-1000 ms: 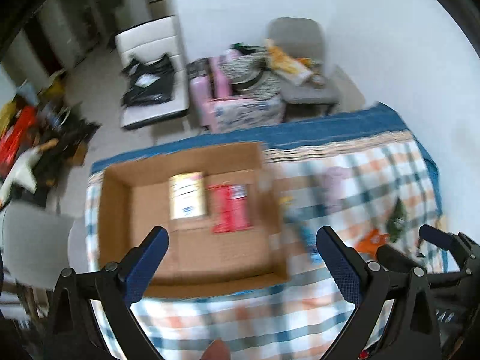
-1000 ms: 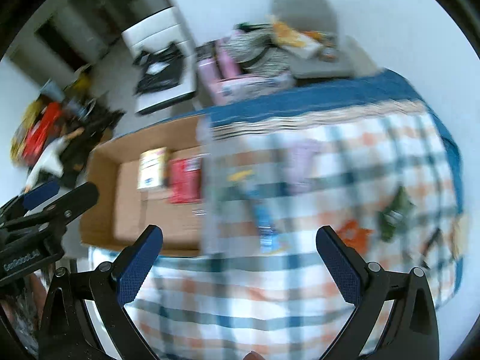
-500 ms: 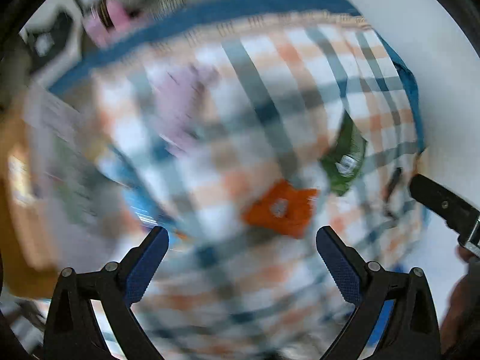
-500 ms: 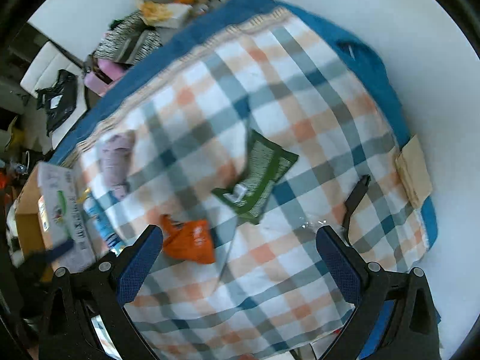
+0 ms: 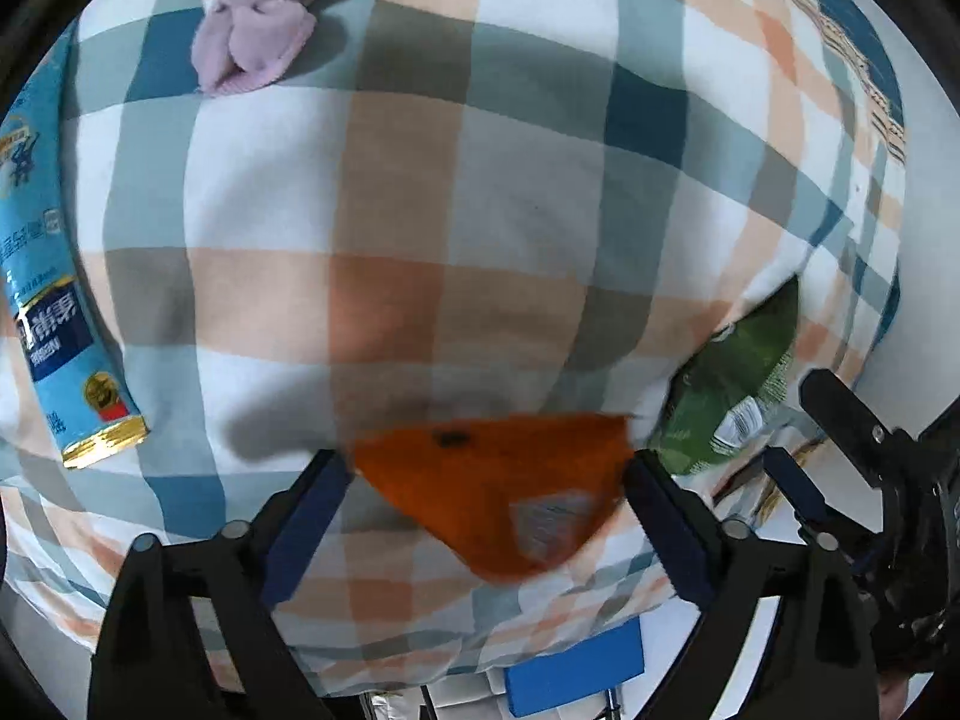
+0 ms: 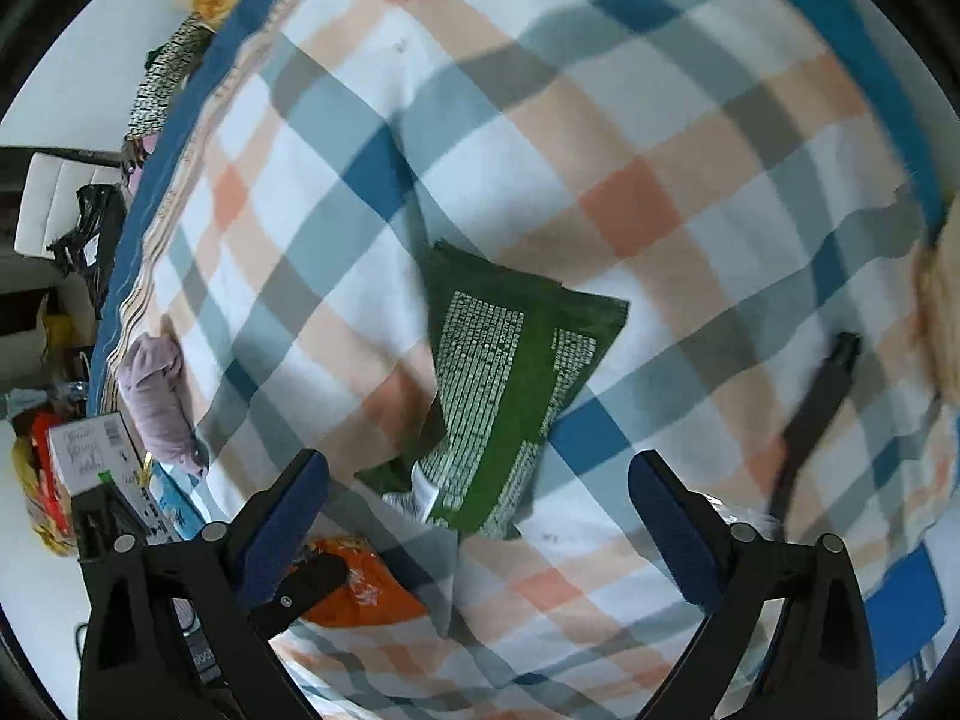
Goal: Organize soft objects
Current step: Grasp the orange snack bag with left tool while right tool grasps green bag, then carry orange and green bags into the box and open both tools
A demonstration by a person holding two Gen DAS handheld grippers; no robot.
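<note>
An orange soft packet lies on the plaid bed cover, right between the fingers of my open left gripper. It also shows in the right wrist view. A green packet lies on the cover just ahead of my open, empty right gripper; it shows in the left wrist view too. A lilac plush toy lies further off, also seen in the right wrist view.
A blue tube-shaped pack lies at the left. A black strap-like thing lies on the cover at the right. A box stands at the bed's far left, with chairs and clutter beyond. The right gripper shows beside the green packet.
Both grippers swung right from the cardboard box and dropped close to the bed. The left now straddles the orange packet; the right hovers by the green packet.
</note>
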